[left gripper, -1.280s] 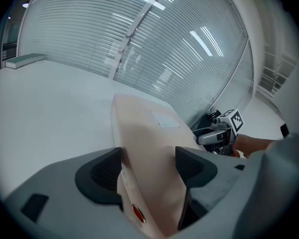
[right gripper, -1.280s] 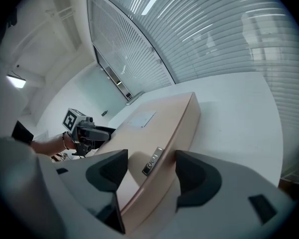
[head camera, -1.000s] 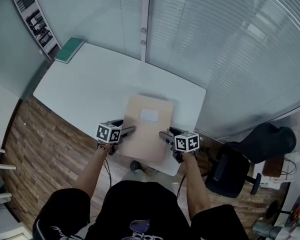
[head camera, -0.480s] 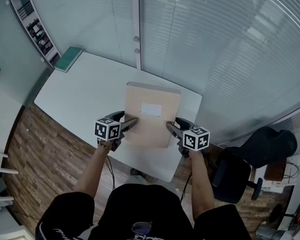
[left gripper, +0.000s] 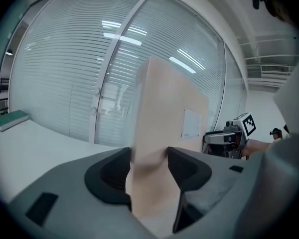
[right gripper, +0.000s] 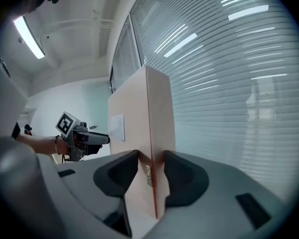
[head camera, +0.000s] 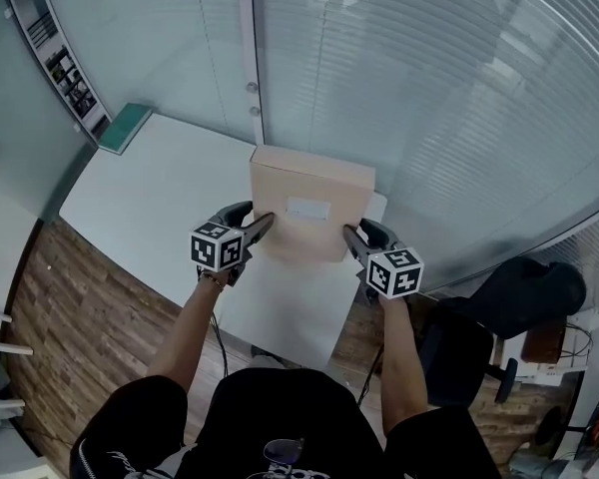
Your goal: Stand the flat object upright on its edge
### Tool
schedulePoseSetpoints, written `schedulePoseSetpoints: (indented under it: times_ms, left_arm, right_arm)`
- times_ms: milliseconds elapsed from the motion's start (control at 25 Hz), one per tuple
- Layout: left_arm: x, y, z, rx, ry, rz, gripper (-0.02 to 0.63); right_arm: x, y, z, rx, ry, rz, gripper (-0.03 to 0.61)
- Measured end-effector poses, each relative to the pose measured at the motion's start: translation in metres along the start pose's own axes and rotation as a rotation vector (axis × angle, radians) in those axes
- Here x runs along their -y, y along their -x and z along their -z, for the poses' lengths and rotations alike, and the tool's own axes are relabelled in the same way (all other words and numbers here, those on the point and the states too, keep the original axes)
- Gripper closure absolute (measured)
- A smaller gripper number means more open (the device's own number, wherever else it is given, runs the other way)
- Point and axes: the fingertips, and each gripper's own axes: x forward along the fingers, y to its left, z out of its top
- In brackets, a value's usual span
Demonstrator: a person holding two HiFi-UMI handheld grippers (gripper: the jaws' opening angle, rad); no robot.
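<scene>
Flat cardboard box clamped from both sides over the white surface.
The left hand-held gripper and the right hand-held gripper, their jaws just closed further, each pinch a side edge of the cardboard box, which stands nearly upright with its label facing the person.

A black short-sleeved top is worn, filling the head view at 6 o'clock. A pale printed graphic is carried on its front, and a white print on the left sleeve at 7 o'clock. A thin band is worn on the left wrist. The left gripper and the right gripper are moulded in dark grey plastic. Each is topped by a white cube, one on the left and one on the right, printed with black square markers. A thin dark cable is hung beneath the left handle. In the gripper views, broad rounded grey jaws are shown, lined with black hollowed pads.
</scene>
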Motion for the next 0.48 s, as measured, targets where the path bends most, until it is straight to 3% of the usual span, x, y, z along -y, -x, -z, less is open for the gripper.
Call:
schedulePoseSetpoints:
  times_ms: [480]
  left_arm:
    - [0.015, -0.068, -0.026, -0.023, -0.061, 0.051, 0.36]
  right_arm:
    - [0.059, 0.008, -0.009, 0.005, 0.008, 0.078, 0.402]
